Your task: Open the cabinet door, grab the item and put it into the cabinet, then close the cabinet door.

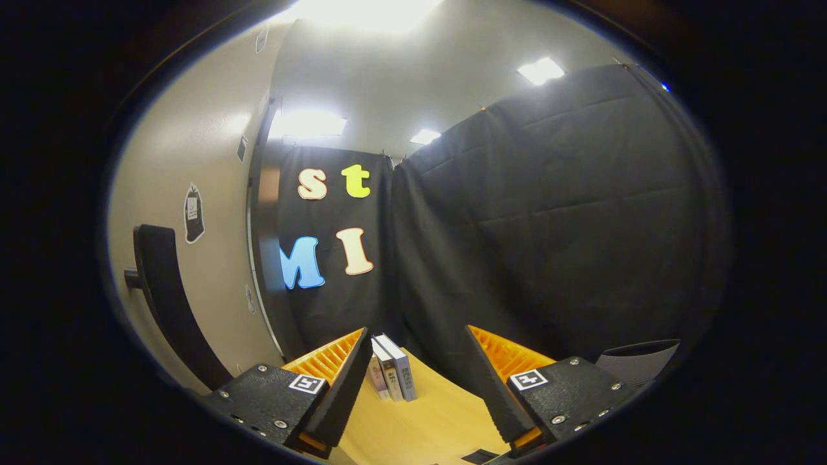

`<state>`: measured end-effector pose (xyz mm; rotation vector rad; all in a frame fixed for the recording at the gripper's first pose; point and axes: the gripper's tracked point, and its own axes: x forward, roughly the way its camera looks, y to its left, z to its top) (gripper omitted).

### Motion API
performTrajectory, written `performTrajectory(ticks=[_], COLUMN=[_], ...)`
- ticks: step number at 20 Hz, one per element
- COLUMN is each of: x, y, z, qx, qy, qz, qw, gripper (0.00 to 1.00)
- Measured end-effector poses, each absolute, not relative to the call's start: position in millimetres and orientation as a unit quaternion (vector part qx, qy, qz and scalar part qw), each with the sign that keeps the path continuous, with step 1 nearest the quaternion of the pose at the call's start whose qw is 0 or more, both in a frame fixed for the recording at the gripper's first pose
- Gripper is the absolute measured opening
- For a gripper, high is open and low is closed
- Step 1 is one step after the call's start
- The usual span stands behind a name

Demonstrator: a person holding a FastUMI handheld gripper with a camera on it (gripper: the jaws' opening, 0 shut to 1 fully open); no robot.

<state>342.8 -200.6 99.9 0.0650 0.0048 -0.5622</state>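
My gripper (417, 378) stands open, its two black-and-orange fingers wide apart with nothing between them. To the left of the fingers rises the beige cabinet door (194, 194), shut, with a long black handle (165, 290) running down it. Just beyond the left finger, a few books (392, 376) stand upright side by side on the wooden table (426, 420).
Black cloth forms the booth wall ahead and to the right. A dark grey ribbed object (639, 361) sits past the right finger. A small dark thing (479, 456) lies on the table close below the fingers.
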Motion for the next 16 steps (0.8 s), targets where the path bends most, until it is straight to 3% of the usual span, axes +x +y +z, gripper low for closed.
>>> performTrajectory(ticks=[16], x=[362], y=[-67], z=[90], qx=[0.029], qy=[0.019], qz=[-0.162], qw=[0.986], gripper=[0.88])
